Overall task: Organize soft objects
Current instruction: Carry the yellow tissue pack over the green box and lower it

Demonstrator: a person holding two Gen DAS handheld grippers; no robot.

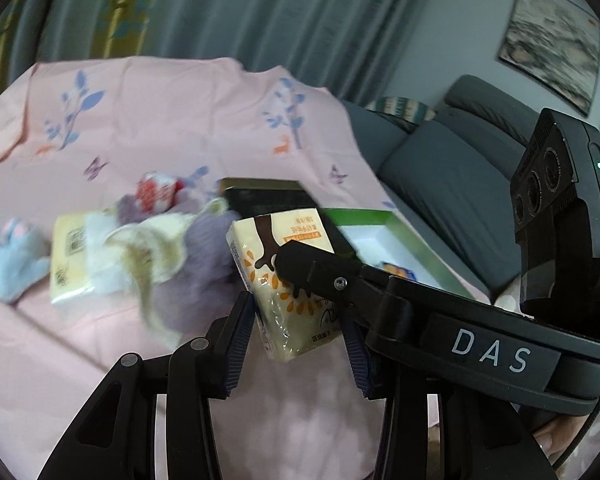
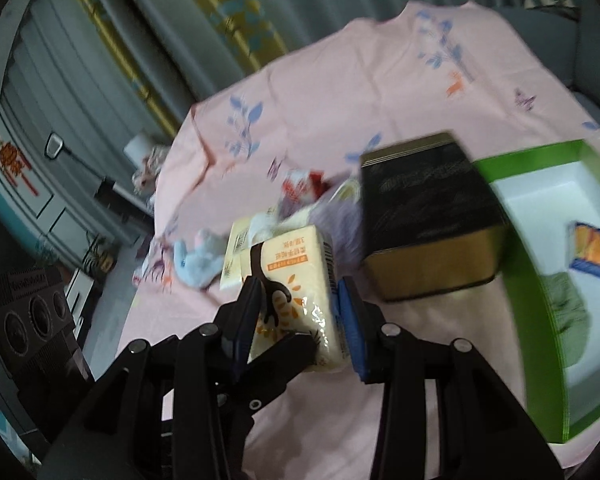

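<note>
A cream tissue pack [image 1: 260,248] printed with a brown tree and orange leaves hangs above the pink sheet [image 1: 160,120]. My left gripper [image 1: 298,316] is shut on its lower part, a blue pad on each side. One of my right gripper's fingers [image 1: 324,276] crosses the pack's face from the right. In the right wrist view the same tissue pack [image 2: 300,256] sits between the pads of my right gripper [image 2: 300,286], which press on both its sides. On the sheet lie a second tissue pack [image 1: 70,260], a blue plush [image 1: 8,256], a cream cloth [image 1: 148,248] and a lilac fluffy item [image 1: 204,248].
A black box [image 2: 428,208] stands just behind the held pack. To its right an open green-rimmed white box [image 2: 540,160] holds a blue packet [image 2: 592,256] and a green cloth [image 2: 568,312]. A grey sofa [image 1: 440,176] and curtains [image 1: 280,20] lie beyond.
</note>
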